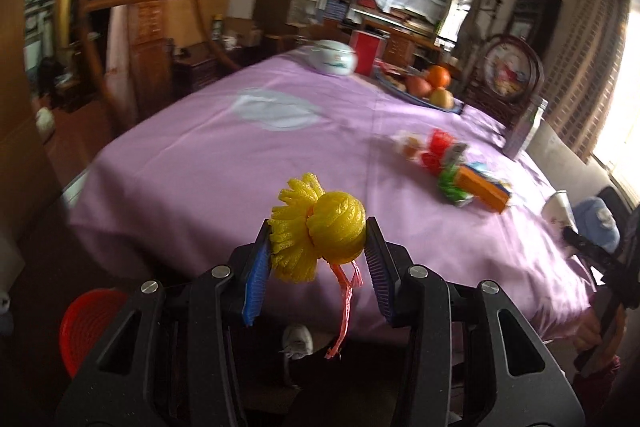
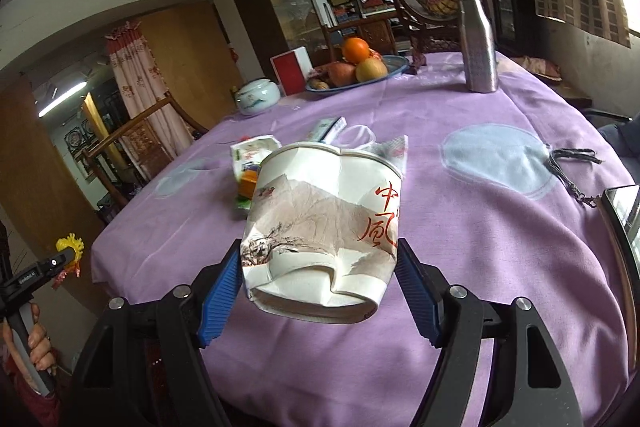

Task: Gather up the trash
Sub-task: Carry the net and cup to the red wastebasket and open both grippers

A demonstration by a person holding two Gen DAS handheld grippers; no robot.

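Yellow foam netting [image 1: 318, 233], balled up with a frilled end and a trailing pink-red strip: pinched between the blue pads of the left tongs [image 1: 318, 247], held in the air in front of the near edge of the table [image 1: 208, 163].
Left wrist view, further items: loose wrappers [image 1: 452, 167] in red, green and orange lying on the purple cloth toward the right, not yet gathered; red mesh basket [image 1: 90, 327] low at the left, on the floor beside the table, a likely bin though its contents cannot be seen; fruit dish [image 1: 428, 87], white lidded jar [image 1: 334, 57] and red box [image 1: 366, 51] at the far side, none of them rubbish.

Right wrist view: crumpled paper cup [image 2: 324, 227] printed with a landscape and red characters, squeezed at its base between the right tongs [image 2: 320, 267], lifted clear of the cloth, mouth pointing away. Behind it on the table: torn packets [image 2: 252, 163] and a white paper scrap [image 2: 384, 147]. Steel bottle [image 2: 478, 39] standing upright at the far right, keys on a lanyard [image 2: 568, 167] near the right edge. Left tongs visible at lower left, netting in their grip.

Step in hand, by judgement: carry stage, both tongs loaded, nothing yet dropped.
Next move calls for: swinging the netting down and left over the red basket, and spreading the tongs only once above its rim; the cup follows, with a steady squeeze so the soft wall does not slip. The wrappers remain for later trips.
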